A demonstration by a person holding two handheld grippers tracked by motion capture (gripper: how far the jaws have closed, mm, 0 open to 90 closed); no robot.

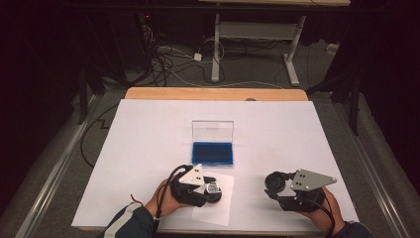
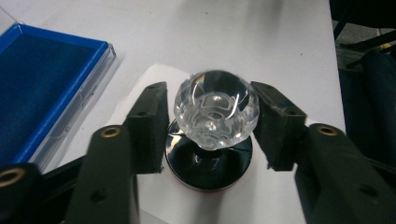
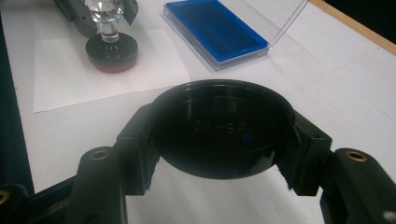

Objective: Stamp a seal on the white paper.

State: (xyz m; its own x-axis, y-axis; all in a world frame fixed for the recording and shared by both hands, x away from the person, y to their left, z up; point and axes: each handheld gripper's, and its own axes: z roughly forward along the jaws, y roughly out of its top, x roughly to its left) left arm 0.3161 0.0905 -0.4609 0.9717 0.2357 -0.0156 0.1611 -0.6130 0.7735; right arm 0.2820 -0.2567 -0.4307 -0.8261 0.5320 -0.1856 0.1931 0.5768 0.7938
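A stamp [image 1: 213,189] with a clear faceted knob [image 2: 215,109] and a round black base rimmed in red stands upright on a loose white paper sheet [image 1: 218,208]. My left gripper [image 1: 212,187] is shut on the knob, one pad on each side of it. The same stamp [image 3: 112,49] and left gripper [image 3: 105,9] appear at the top left of the right gripper view. To the right, my right gripper [image 1: 275,183] is shut on a round black cap [image 3: 223,126], held just above the table with its hollow side facing up.
An open case [image 1: 213,152] with a blue pad lies in the middle of the white table cover [image 1: 148,129], its clear lid [image 1: 213,131] standing upright behind it. A wooden table edge [image 1: 213,93] runs along the back. Cables and a desk frame [image 1: 257,29] are on the floor beyond.
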